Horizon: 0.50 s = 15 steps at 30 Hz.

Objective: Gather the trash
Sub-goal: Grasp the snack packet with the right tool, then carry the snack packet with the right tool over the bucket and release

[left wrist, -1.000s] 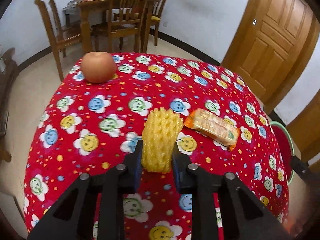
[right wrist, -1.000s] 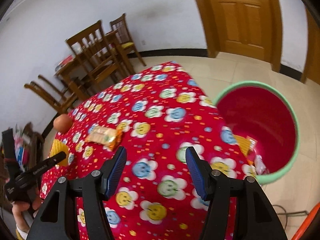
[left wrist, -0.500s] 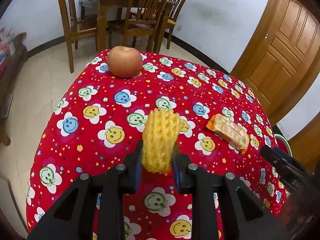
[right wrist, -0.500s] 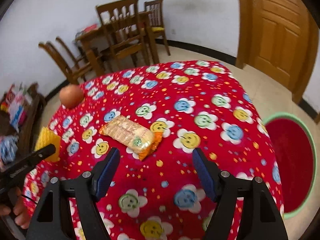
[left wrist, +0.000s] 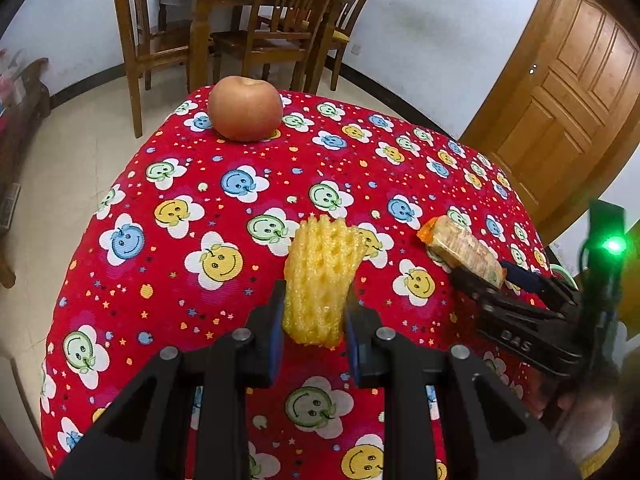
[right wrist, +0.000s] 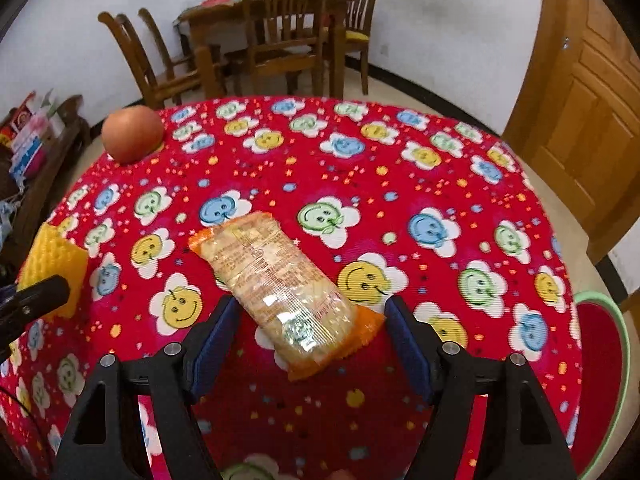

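The job is partway along, judging by how things lie. The left gripper (left wrist: pixel 314 316) has its jaws narrowed onto a yellow foam net (left wrist: pixel 320 284), which stands squeezed between the pads above the desk (left wrist: pixel 240 208). The right gripper (right wrist: pixel 312 344) has its jaws wide, one on either side of the near end of a snack packet (right wrist: pixel 280 284) that lies flat on the red flowered cloth; the pads do not press on it yet. Both pieces have yet to reach the red bin (right wrist: pixel 600 360) with the green rim, low beside the desk on the right. An apple (left wrist: pixel 245 108) sits near the far edge, untouched, and probably is not trash.

The right wrist view shows the bin; the left view catches at most a sliver of its green rim behind the other gripper, and I cannot be sure of that. The right view also shows the packet whole, label and orange ends, where the left view has its near end hidden behind the right gripper's fingers (left wrist: pixel 476 284). The left view alone shows the grip on the net closely; in the right view the net is just a yellow block at the left edge.
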### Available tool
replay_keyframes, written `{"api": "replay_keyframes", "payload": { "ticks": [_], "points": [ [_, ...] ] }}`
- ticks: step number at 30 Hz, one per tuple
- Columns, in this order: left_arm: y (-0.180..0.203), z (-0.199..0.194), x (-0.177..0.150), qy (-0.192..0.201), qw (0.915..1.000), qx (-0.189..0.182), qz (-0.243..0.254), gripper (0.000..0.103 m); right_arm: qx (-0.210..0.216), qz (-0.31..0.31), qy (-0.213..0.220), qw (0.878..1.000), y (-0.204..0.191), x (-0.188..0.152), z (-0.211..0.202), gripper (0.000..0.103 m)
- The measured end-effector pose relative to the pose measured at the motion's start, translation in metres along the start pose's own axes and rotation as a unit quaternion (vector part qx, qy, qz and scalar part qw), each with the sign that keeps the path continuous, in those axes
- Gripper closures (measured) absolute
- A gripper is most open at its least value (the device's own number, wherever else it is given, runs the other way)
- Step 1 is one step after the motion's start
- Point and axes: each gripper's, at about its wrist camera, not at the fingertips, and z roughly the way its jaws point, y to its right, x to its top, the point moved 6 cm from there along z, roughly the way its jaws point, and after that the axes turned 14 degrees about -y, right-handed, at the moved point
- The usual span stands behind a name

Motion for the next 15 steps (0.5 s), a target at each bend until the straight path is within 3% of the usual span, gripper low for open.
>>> {"api": "replay_keyframes", "payload": {
  "ticks": [6,15],
  "points": [
    [-0.001,0.003,0.0,-0.006,1.0,0.002,-0.002,0.078,0.013,0.021,0.006,1.0,0.001,-0.004,-0.004,0.043],
    [0.011,-0.002,-0.004,-0.002,1.0,0.002,0.009,0.078,0.049,0.076,0.003,0.996,0.018,-0.03,-0.022,0.048]
  ]
}}
